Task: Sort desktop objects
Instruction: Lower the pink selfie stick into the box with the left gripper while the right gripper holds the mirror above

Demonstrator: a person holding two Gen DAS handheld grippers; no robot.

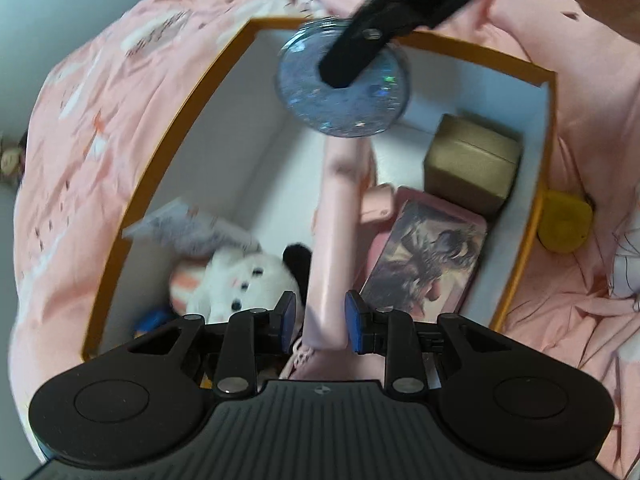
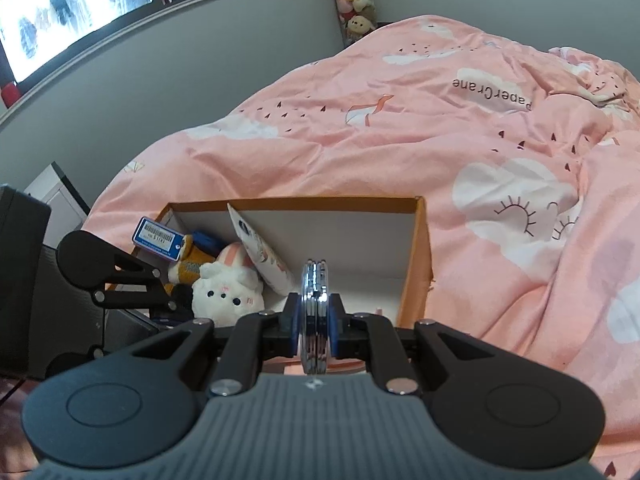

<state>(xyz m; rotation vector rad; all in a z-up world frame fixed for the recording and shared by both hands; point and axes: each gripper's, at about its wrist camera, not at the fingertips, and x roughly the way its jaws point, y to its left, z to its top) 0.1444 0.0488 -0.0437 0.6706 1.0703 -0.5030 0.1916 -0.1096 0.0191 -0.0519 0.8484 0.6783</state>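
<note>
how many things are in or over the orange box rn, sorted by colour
White: 1, plush toy
Pink: 2, long stick between the left gripper pads; picture case
Brown: 1, small carton
Silver glitter: 1, round compact clamped in the right gripper
Total: 5 inside or above the box

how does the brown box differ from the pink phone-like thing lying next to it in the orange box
The small brown cardboard box is a plain, closed cube; the flat pink case with a printed picture is a thin slab. The cardboard box stands tall in the far corner, while the pink case lies low and slanted, picture side up. The cardboard box is unprinted; the pink case carries a dark illustration. Both sit inside the orange-rimmed, white-lined box, side by side along the same wall.
</note>
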